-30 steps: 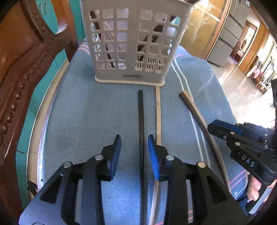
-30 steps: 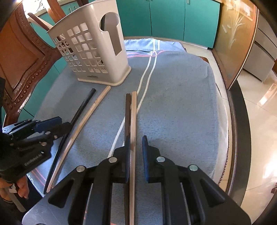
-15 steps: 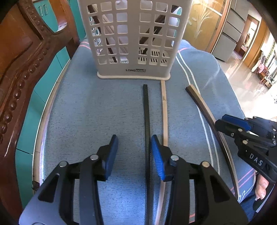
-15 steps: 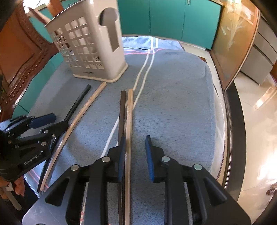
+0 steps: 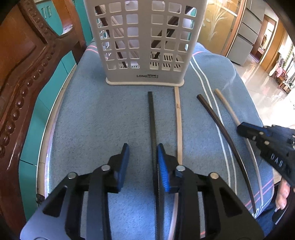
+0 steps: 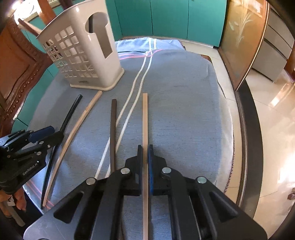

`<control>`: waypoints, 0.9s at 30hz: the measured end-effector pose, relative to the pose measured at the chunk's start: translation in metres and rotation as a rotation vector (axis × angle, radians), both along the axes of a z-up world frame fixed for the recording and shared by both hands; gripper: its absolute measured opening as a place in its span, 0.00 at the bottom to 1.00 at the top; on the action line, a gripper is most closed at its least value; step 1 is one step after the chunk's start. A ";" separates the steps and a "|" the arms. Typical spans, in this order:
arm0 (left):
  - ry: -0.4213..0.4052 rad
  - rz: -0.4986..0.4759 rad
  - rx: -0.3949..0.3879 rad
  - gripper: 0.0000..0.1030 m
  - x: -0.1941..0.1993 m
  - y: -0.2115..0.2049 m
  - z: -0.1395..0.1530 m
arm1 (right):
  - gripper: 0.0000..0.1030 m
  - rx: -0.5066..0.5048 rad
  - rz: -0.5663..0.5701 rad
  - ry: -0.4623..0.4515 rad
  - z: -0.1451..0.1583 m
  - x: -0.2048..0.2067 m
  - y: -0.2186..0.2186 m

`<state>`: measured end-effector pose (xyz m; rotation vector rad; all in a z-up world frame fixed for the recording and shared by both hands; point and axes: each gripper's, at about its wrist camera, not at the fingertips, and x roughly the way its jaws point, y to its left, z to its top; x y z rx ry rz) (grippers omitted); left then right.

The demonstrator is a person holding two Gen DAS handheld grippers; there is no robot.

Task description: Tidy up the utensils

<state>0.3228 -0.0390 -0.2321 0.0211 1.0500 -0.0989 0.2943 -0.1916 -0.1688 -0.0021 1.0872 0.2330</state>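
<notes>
Several chopsticks lie on a blue cloth (image 5: 92,114) before a white lattice utensil holder (image 5: 145,40), which also shows in the right wrist view (image 6: 81,55). My left gripper (image 5: 142,157) is open, its jaws around a black chopstick (image 5: 151,114); a light wooden chopstick (image 5: 178,118) lies just right of it. My right gripper (image 6: 144,153) is shut on a light wooden chopstick (image 6: 145,118), apart from a dark brown chopstick (image 6: 112,133) lying to its left. The left gripper (image 6: 36,138) also shows at the left of the right wrist view.
A carved wooden chair back (image 5: 24,73) stands at the left. The holder has dark sticks inside. Teal cabinets (image 6: 166,16) stand beyond the table. The table edge (image 6: 245,129) drops to a tiled floor at the right.
My right gripper has closed on the light wooden chopstick and shifted it right, away from the dark brown one. My left gripper has moved closer to the holder, still open around the black chopstick.
</notes>
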 end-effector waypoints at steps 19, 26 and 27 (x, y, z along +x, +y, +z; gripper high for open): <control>0.001 0.035 0.020 0.59 0.013 0.001 -0.002 | 0.17 -0.068 0.007 -0.054 -0.005 0.004 0.016; 0.005 0.034 0.025 0.63 0.012 0.000 -0.001 | 0.25 -0.073 0.023 -0.060 -0.005 0.003 0.021; 0.005 0.034 0.025 0.63 0.012 0.001 -0.002 | 0.25 -0.073 0.023 -0.060 -0.005 0.003 0.022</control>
